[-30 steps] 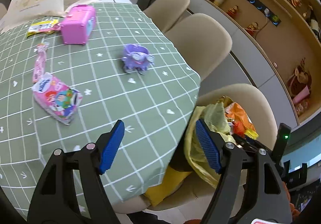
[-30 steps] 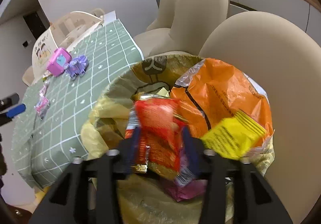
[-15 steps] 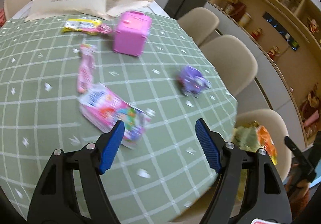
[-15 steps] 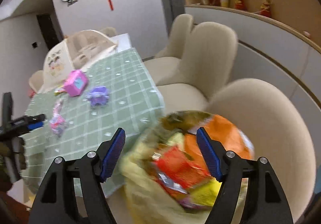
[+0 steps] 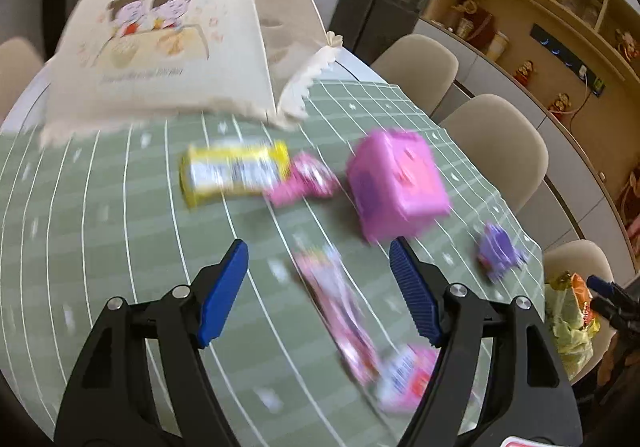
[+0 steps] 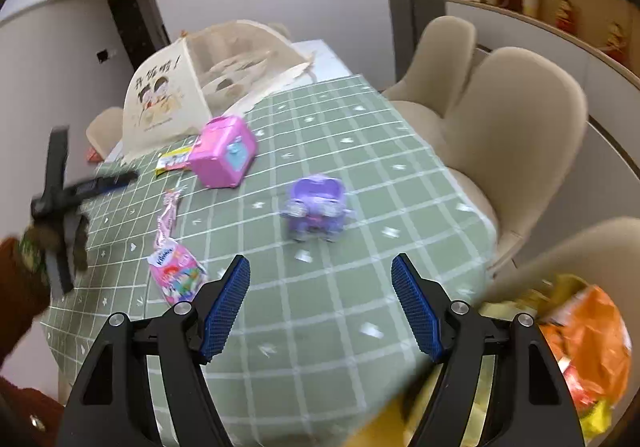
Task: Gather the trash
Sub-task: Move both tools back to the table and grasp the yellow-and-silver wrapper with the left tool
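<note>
**A:** Left wrist cam: left gripper (image 5: 318, 267) has its fingers spread wide with nothing in them. The long pink wrapper (image 5: 340, 311) lies right between the tips, yellow wrapper (image 5: 236, 173) beyond. Lined up for a grab, I'd guess.

**B:** Right wrist cam: right gripper (image 6: 320, 283) is wide and empty too, over the tablecloth (image 6: 360, 175). Trash bag (image 6: 580, 343) sits just outside its right finger, probably kept handy for drops.

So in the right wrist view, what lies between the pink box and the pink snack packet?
In the right wrist view, a slim pink wrapper lies on the tablecloth between the pink box and the pink snack packet.
</note>
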`<state>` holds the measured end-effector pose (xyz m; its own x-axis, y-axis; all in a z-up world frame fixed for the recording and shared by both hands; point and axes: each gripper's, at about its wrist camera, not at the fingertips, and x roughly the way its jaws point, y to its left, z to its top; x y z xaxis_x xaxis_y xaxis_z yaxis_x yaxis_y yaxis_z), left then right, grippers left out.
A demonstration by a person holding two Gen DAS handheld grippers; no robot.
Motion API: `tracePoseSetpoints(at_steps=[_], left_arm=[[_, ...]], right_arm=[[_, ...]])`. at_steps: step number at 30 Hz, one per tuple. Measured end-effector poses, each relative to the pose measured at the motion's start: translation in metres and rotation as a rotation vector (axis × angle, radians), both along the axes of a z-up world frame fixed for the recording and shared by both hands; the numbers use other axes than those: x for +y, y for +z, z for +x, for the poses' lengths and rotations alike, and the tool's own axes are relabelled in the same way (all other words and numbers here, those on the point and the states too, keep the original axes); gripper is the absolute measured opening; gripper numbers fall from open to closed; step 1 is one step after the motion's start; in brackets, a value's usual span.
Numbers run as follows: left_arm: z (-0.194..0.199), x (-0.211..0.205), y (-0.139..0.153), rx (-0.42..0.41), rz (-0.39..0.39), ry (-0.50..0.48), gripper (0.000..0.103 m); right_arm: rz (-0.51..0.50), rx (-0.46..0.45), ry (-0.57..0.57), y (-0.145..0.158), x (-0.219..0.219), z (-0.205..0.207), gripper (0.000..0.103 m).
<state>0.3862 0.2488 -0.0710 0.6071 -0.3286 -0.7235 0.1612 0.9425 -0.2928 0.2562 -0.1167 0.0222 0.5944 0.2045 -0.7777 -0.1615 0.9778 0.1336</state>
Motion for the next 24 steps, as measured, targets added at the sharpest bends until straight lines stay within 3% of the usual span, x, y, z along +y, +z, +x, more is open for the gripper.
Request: tracePoseSetpoints(at_steps=[5, 12, 17, 22, 24], left_arm=[[0.090, 0.026, -0.021, 0.026, 0.011, -0.052, 0.069], [0.155, 0.045, -0.065, 0.121, -0.009, -0.057, 0.069], [0.139, 0.040, -0.073, 0.161, -0.034, -0.145, 0.065], [0.095, 0.024, -0.072, 0.206, 0.013, -0.221, 0.057], [0.073, 0.017, -0.072, 0.198, 0.060, -0.217, 0.039]], right_arm=[[-0.071, 0.044, 0.019, -0.015, 0.044, 0.027, 0.070], [-0.140, 0.086, 0.025, -0.035, 0.070, 0.045, 0.070], [-0.064, 0.142, 0.019, -0.050, 0.071, 0.052, 0.070], [-0.044, 0.155, 0.083, -0.059, 0.094, 0.062, 0.070], [-0.040, 0.151, 0.114, -0.060, 0.104, 0.065, 0.070]])
